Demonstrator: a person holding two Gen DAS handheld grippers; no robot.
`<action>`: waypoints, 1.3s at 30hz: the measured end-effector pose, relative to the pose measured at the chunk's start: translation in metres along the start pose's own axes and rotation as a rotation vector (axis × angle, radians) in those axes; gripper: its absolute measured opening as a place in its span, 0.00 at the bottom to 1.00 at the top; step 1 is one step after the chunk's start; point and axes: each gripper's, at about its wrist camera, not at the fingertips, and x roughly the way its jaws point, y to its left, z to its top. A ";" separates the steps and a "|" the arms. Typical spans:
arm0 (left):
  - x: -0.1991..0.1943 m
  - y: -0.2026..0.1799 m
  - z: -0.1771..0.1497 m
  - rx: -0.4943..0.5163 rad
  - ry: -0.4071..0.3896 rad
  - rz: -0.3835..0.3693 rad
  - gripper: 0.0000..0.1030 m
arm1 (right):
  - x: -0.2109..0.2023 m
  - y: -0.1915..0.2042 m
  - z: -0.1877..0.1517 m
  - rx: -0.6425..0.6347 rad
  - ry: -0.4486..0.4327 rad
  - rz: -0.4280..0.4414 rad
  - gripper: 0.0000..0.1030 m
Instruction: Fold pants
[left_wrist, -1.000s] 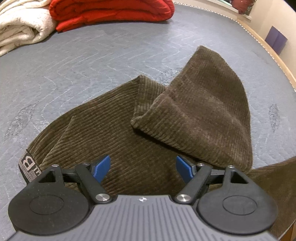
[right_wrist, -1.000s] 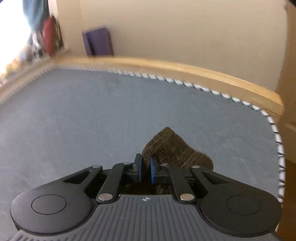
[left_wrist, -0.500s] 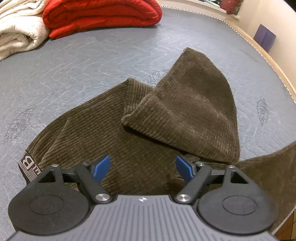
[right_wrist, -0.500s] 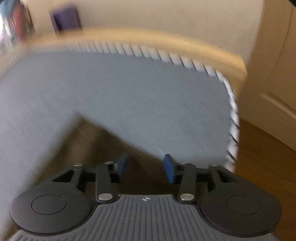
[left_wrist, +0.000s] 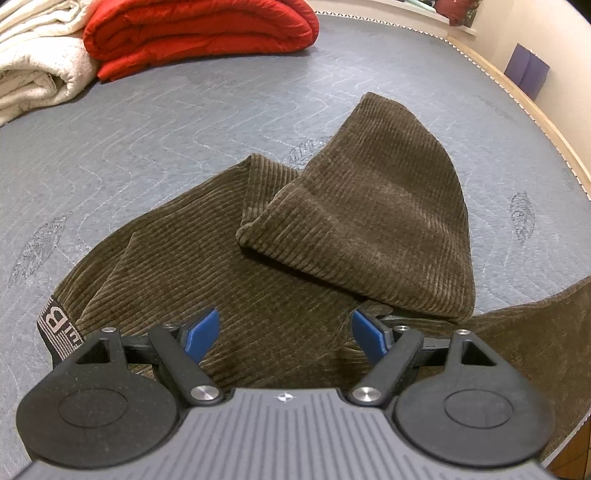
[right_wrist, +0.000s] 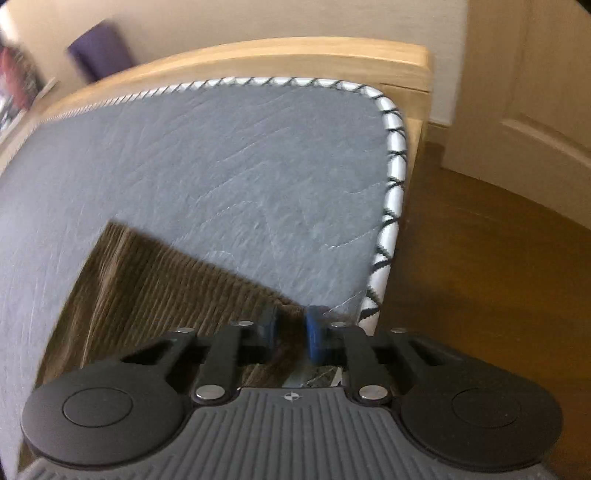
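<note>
- On the grey mattress (left_wrist: 155, 133) lie the brown corduroy pants (left_wrist: 229, 266), one leg folded back over the rest.
- Left gripper (left_wrist: 284, 332) hangs over the pants, jaws wide apart, holding nothing.
- Right gripper (right_wrist: 291, 334) is near the mattress corner; its jaws are closing, with a pants edge between the pads.
- Red blanket (left_wrist: 199, 33) and white blanket (left_wrist: 33, 62) lie at the far side.

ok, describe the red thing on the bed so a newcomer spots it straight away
Start from the grey quilted mattress and look to its far end, beyond the brown corduroy pants. A thick folded red quilt lies there beside a folded cream blanket. It is the only bright red item on the bed, smooth and puffy where the cream one looks fuzzy.
</note>
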 end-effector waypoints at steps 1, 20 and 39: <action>0.000 0.000 0.000 -0.002 0.000 -0.001 0.81 | -0.007 0.002 0.002 -0.011 -0.023 -0.037 0.14; 0.008 0.005 0.006 -0.073 0.001 -0.014 0.47 | -0.100 0.233 -0.056 -0.279 -0.074 0.535 0.43; 0.033 -0.028 0.024 -0.113 -0.014 -0.148 0.06 | -0.022 0.430 -0.181 -0.344 0.333 0.756 0.24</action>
